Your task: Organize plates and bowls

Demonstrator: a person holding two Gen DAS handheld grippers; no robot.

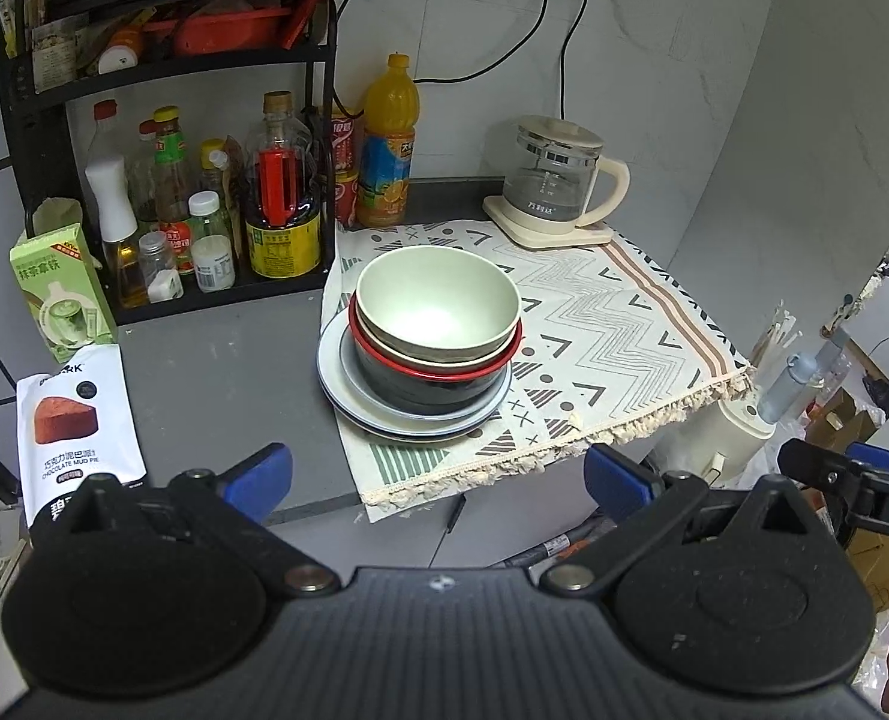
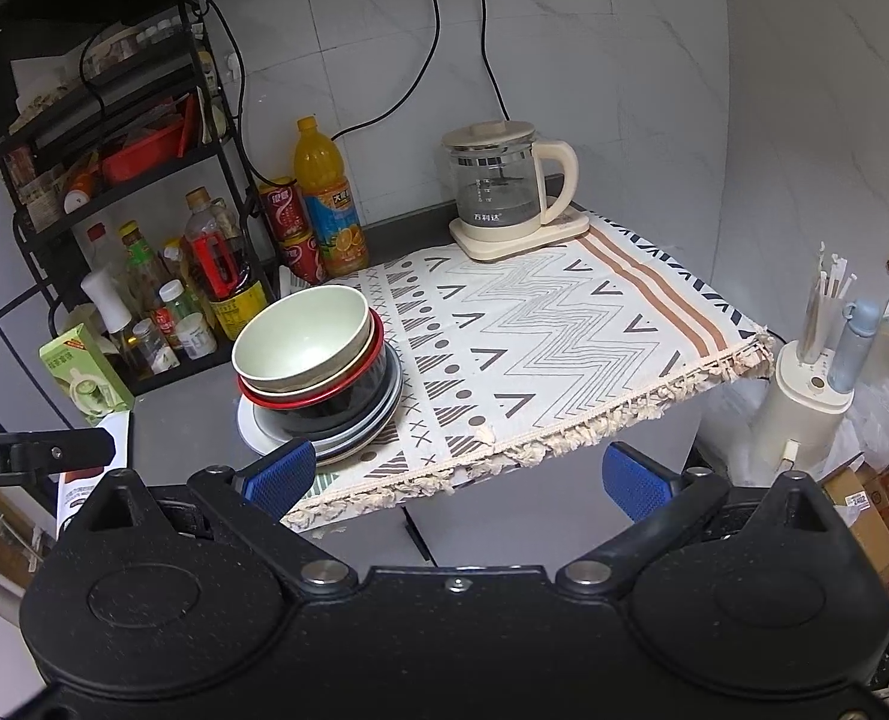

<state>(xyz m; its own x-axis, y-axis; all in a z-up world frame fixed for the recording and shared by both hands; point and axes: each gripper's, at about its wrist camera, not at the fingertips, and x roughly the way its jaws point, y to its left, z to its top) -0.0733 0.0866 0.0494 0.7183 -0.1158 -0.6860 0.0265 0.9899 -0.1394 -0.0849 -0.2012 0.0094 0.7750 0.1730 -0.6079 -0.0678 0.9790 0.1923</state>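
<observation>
A pale green bowl (image 1: 438, 300) sits nested in a cream bowl, a red-rimmed black bowl (image 1: 432, 387) and stacked pale plates (image 1: 348, 396) at the left edge of the patterned cloth (image 1: 612, 324). The stack also shows in the right wrist view (image 2: 300, 336), with the plates (image 2: 384, 414) under it. My left gripper (image 1: 438, 480) is open and empty, held back over the counter's front edge, short of the stack. My right gripper (image 2: 459, 474) is open and empty, in front of the cloth's fringe, right of the stack.
A black rack (image 1: 162, 198) of sauce bottles stands left of the stack, with an orange juice bottle (image 1: 387, 144) and red cans behind. A glass kettle (image 1: 555, 180) stands at the back right of the cloth. A green carton (image 1: 60, 294) and a cake pouch (image 1: 75, 426) lie at left.
</observation>
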